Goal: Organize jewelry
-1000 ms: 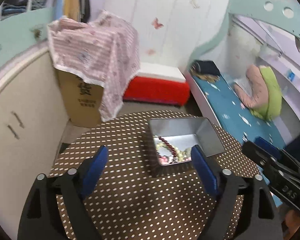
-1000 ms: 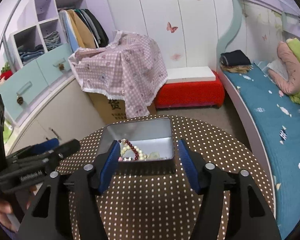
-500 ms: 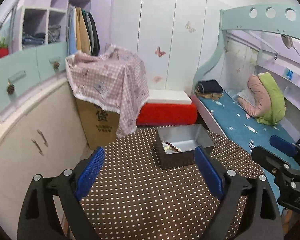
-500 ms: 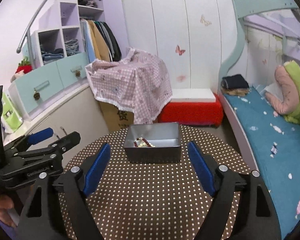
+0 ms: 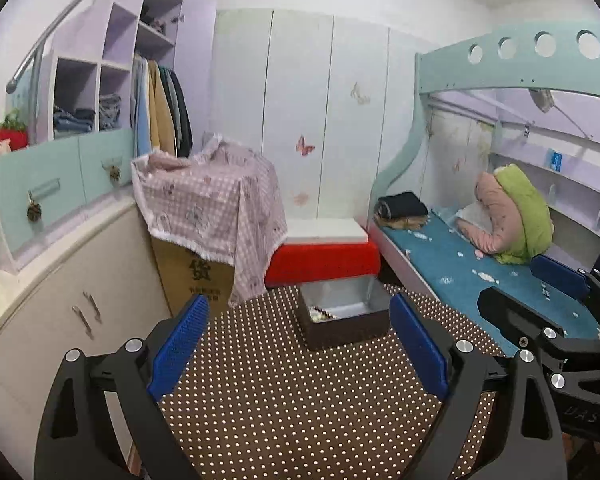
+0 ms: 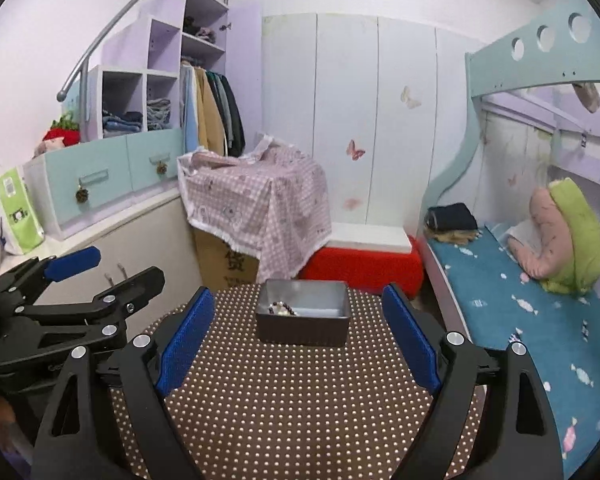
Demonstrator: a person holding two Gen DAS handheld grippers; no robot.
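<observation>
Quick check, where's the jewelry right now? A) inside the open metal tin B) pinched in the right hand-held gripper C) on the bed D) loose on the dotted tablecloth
A: the beads lie inside the open metal tin on the dotted tablecloth; both the left hand-held gripper and the right hand-held gripper are open with nothing between their pads, and the cloth around the tin is bare.

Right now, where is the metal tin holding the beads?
In both wrist views the metal tin sits at the far edge of the dotted table, ahead of both open grippers, nearest the red bench.
</observation>
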